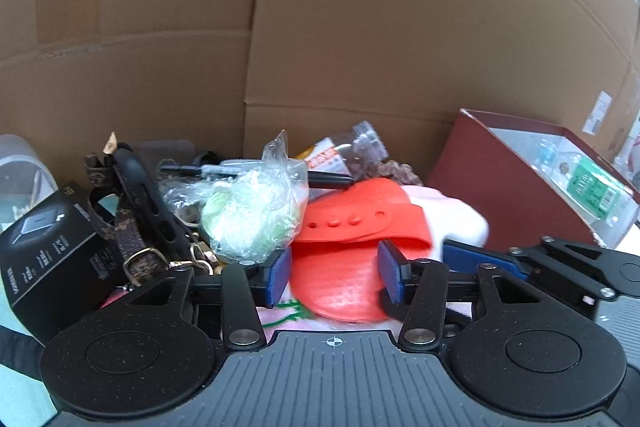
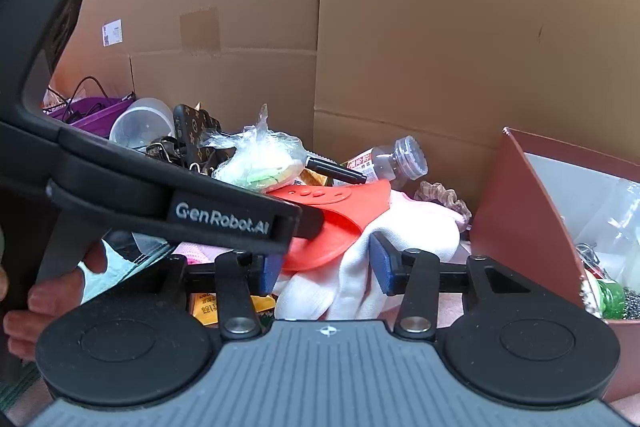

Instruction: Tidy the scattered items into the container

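An orange silicone bib (image 1: 340, 227) lies on the pile, partly over a white cloth glove (image 2: 360, 275). My left gripper (image 1: 336, 277) has its blue pads against both sides of the bib's rounded lower part. My right gripper (image 2: 326, 269) is closed on the bunched white glove, whose fabric fills the gap between the pads. In the left wrist view the right gripper's blue pad (image 1: 472, 259) shows beside the glove (image 1: 460, 223). The red-brown box (image 2: 520, 211) stands open to the right, with bottles and small items inside.
Tall cardboard walls (image 1: 360, 27) close off the back. The pile holds a black carton (image 1: 52, 247), brown patterned straps (image 1: 132, 243), a bagged green-white bundle (image 1: 252, 219), a marker (image 2: 336, 171), a small bottle (image 2: 392, 159) and a scrunchie (image 2: 444, 199). A hand (image 2: 48, 299) grips the left tool.
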`<state>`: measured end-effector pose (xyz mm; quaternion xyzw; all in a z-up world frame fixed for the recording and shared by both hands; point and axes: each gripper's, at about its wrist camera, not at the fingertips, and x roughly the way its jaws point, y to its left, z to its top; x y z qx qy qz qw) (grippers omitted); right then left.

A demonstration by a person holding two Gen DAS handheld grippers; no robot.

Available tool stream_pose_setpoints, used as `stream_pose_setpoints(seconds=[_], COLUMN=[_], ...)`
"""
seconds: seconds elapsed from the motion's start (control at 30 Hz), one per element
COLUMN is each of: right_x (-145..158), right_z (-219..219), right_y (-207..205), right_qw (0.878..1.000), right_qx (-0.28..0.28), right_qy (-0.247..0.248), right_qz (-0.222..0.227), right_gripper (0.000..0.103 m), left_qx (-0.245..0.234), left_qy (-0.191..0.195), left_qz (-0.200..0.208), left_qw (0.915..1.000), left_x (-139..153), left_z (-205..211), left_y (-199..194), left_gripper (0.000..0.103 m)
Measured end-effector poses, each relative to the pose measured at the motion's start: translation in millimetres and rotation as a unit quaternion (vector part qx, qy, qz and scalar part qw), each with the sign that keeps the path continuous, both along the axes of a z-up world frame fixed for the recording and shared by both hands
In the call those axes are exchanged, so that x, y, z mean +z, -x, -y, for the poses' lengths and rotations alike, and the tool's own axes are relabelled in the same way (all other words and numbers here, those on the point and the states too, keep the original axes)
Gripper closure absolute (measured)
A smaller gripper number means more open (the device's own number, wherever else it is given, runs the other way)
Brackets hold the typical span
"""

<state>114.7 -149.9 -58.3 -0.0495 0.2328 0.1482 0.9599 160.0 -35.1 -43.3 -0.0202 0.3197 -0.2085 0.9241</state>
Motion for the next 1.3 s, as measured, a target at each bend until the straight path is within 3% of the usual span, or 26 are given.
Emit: stream_pose_setpoints(seconds=[0.07, 0.2, 0.4, 0.5, 0.6, 0.77, 1.03, 1.13, 1.3], right_x=[0.8, 5.6, 6.2, 6.6, 5.7, 6.0, 10.8, 9.2, 0.6], right_z=[2.0, 6.8, 8.0, 7.2, 4.7, 5.5, 3.5, -0.9, -8.2], right_y=[-0.9, 1.2, -4.7, -8.5, -13.4, -12.8, -3.0, -3.9, -12.2], right_qw=[1.0, 0.999, 0.999, 0.998, 0.998, 0.998, 0.996, 0.996, 0.995], right_qx=[-0.011, -0.027, -0.032, -0.031, -0.022, -0.016, -0.008, 0.009, 0.015], right_qy=[0.006, 0.017, 0.033, 0.042, 0.052, 0.057, 0.079, 0.083, 0.096], right_qz=[0.005, 0.017, 0.022, 0.031, 0.031, 0.026, 0.046, 0.041, 0.033], right_gripper=[0.057, 0.056, 0.057, 0.068, 0.068, 0.068, 0.069, 0.08, 0.082], left_qx=[-0.001, 0.005, 0.001, -0.001, -0.006, -0.019, -0.026, -0.029, -0.031], left_qy=[0.005, 0.01, 0.007, 0.006, 0.004, 0.013, 0.017, 0.017, 0.013], left_qz=[-0.004, -0.006, -0.006, -0.006, -0.004, -0.005, -0.004, -0.004, -0.004], left_qw=[1.0, 0.9999, 1.0, 1.0, 1.0, 0.9997, 0.9995, 0.9994, 0.9994], left_x=[-0.1, 1.5, 0.5, 0.0, -0.8, -2.9, -3.2, -3.1, -4.9], left_z=[-0.9, -1.4, -5.5, -7.4, -7.8, -8.8, -10.5, -11.4, -8.3], left_y=[-2.3, -6.5, -11.8, -12.0, -11.9, -13.7, -13.8, -14.2, -17.5], left_gripper=[0.04, 0.036, 0.036, 0.037, 0.038, 0.03, 0.031, 0.034, 0.032])
